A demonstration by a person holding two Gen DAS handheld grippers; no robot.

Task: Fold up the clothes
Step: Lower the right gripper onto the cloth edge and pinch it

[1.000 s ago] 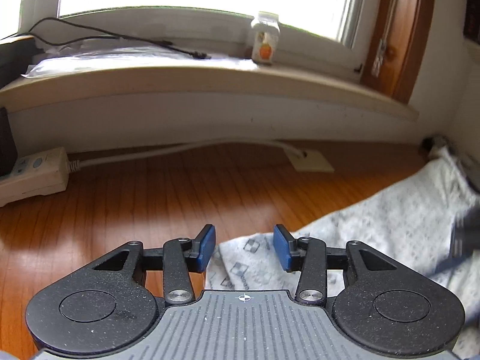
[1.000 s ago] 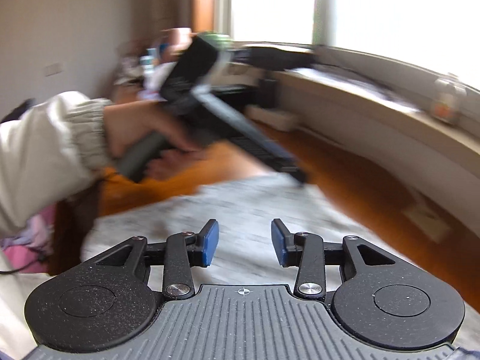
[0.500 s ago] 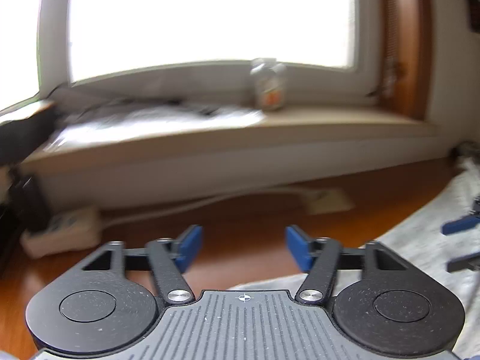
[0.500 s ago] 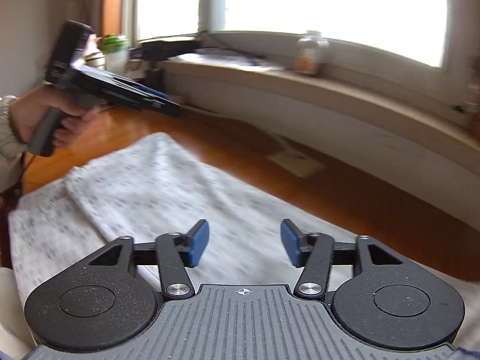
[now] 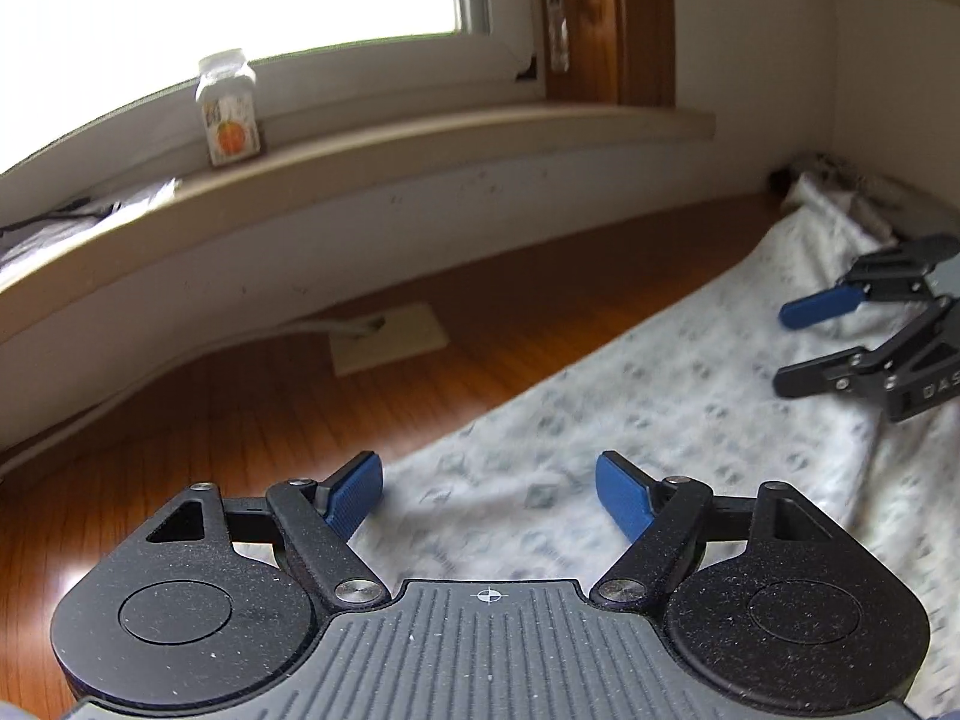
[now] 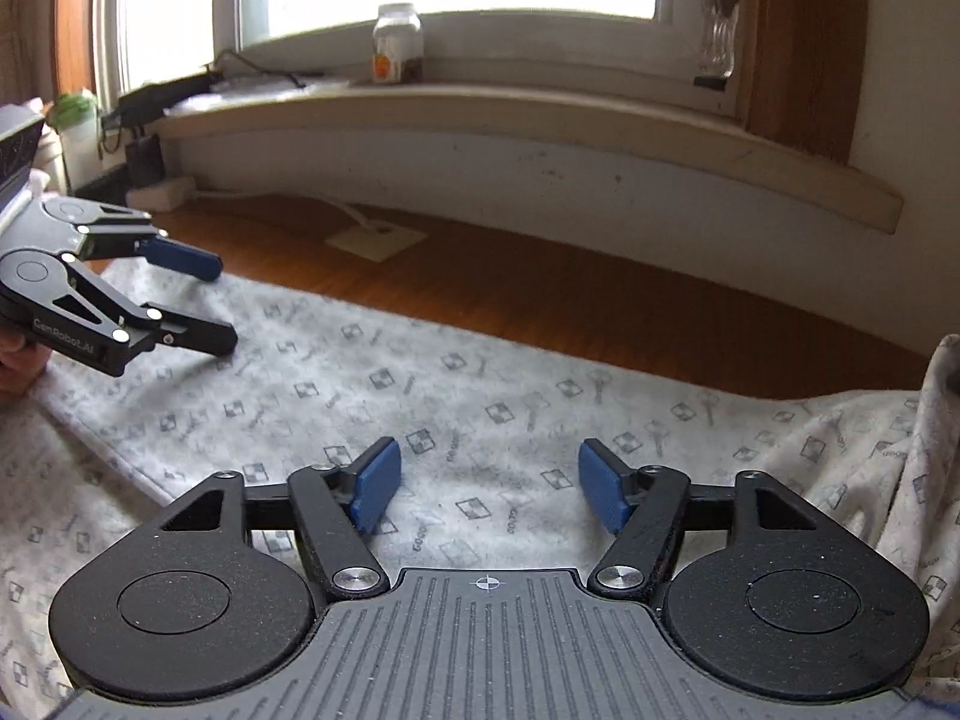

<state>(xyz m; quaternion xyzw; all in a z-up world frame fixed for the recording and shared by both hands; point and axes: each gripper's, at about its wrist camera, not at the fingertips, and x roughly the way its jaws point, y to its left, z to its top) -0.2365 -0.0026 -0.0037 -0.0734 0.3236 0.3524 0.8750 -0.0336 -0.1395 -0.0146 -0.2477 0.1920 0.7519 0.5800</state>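
The garment (image 6: 480,396), a white cloth with a small grey printed pattern, lies spread on the wooden floor (image 6: 600,294), filling the lower half of the right wrist view from 9 o'clock to 3 o'clock; its far edge runs roughly parallel to the wall below the windowsill (image 6: 540,114). At 3 o'clock in that view the cloth is bunched into folds. The right gripper (image 6: 489,486) hangs over the cloth at 6 o'clock; its jaws are opening, the blue pads (image 6: 375,483) stand apart, and nothing sits between them, the fabric lying below. The left gripper (image 5: 489,495) hangs over the cloth's edge next to the bare floor; its jaws are likewise opening, pads spread, gripping nothing. In the right wrist view the left gripper appears at 9 o'clock above the cloth, with part of a hand (image 6: 18,360) behind it. A jar (image 6: 397,42) with an orange label stands on the windowsill at 12 o'clock. A pale floor plate (image 6: 375,238) with a white cable lies on the floor at 11 o'clock.
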